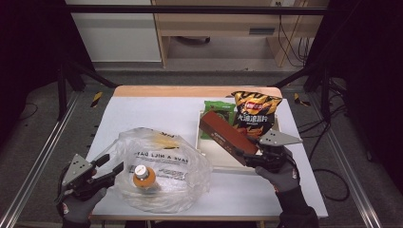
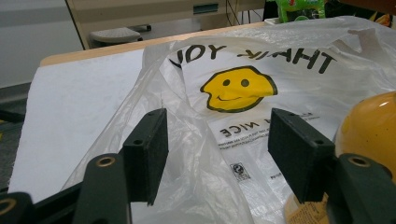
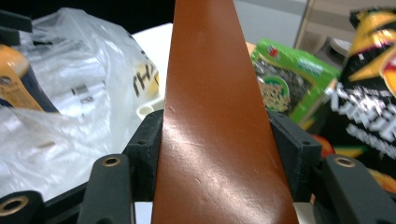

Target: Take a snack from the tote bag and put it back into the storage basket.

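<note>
Gripping a long brown box (image 1: 227, 137), the right claw (image 1: 250, 159) has its pads pressed on both sides of the near end; in the right gripper view the box (image 3: 215, 121) runs straight up between the jaws, pinched tight. The box tilts up and away from the claw over the white tray (image 1: 223, 159), its far end near the green snack packet (image 1: 217, 111).

Left claw (image 1: 110, 166) sits at the near left edge of the surface (image 1: 142, 111), jaws spread apart, not pressing anything. In the left gripper view, loose film of the clear plastic bag (image 2: 261, 84) lies between the pads, which stand clear of it.

The bag (image 1: 161, 166) lies crumpled on the near-middle surface, printed with a yellow smiley and mirrored THANK YOU text. Inside it an orange bottle (image 1: 144, 178) with a white cap, just beside the left claw; its orange side shows at the right edge of the left gripper view (image 2: 371, 126).

Farther back, a black-and-orange chip bag (image 1: 256, 114) stands in the tray's far right, beside the green packet.
</note>
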### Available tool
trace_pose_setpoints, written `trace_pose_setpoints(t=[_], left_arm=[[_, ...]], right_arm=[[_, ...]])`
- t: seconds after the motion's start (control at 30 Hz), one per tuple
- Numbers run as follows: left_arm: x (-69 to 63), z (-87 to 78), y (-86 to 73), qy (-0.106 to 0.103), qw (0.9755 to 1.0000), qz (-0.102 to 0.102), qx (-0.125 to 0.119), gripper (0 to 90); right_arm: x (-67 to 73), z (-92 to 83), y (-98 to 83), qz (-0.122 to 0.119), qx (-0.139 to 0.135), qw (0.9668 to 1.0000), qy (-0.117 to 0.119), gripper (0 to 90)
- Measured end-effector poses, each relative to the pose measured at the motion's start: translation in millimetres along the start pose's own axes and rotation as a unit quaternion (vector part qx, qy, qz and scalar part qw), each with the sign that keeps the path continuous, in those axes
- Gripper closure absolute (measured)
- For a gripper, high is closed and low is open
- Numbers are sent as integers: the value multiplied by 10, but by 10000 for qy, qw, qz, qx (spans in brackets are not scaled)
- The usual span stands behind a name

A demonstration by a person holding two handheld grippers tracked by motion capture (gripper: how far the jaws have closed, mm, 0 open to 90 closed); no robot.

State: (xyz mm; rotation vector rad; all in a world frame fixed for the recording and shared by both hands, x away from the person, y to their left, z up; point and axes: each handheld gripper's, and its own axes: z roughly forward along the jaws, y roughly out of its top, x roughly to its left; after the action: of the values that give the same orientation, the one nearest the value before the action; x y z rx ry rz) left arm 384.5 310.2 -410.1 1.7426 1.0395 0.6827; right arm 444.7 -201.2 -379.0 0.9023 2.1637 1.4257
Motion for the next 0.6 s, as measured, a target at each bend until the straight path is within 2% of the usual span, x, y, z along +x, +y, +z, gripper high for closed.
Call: trace_pose_setpoints(t=[0.37, 0.6], left_arm=[[24, 6, -5, 28, 10000, -22, 8, 365], [41, 12, -15, 47, 10000, -53, 18, 365]], right_arm=[[-98, 50, -247, 79, 438, 9988, -187, 435], [-96, 144, -329, 78, 633, 9978, -164, 435]])
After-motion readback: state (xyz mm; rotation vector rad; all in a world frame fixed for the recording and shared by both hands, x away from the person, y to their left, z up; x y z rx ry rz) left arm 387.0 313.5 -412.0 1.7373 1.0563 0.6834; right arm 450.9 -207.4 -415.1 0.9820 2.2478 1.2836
